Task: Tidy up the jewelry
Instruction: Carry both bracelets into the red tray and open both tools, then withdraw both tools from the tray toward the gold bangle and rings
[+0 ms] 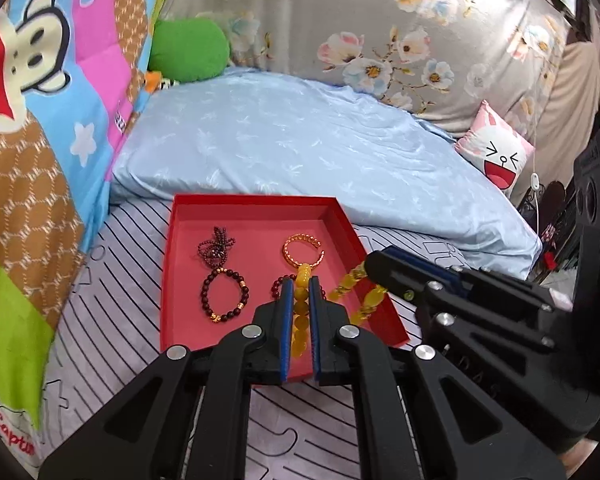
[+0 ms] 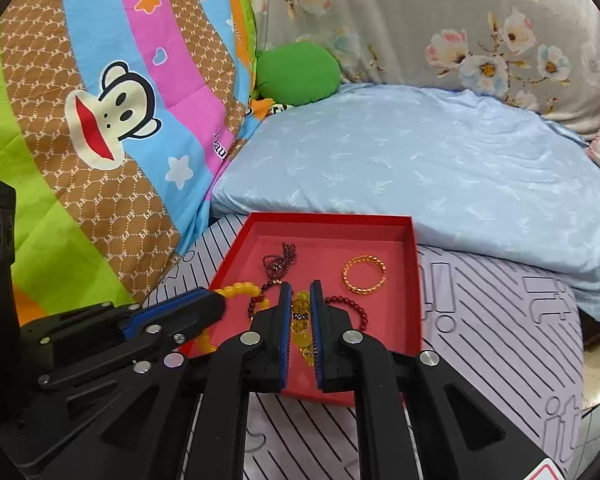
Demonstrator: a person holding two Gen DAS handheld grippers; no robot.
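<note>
I work over the bed [image 1: 100, 320], whose striped sheet carries the red tray [image 1: 180, 240]. Above the tray, my left tongs [image 1: 300, 284] are nearly closed on one end of a yellow bead strand [image 1: 300, 312], and my right tongs [image 2: 300, 290] are clamped the same way on the other end, so it hangs in a slack arc between them. I judge it light, limp and slippery, its beads possibly brittle; a grip across one bead, near each end, suits it. Its long axis runs from tongs to tongs, across the tray. In the tray lie a dark bead bracelet [image 1: 225, 294], a gold bangle [image 1: 303, 250] and a dark chain [image 1: 214, 244].
</note>
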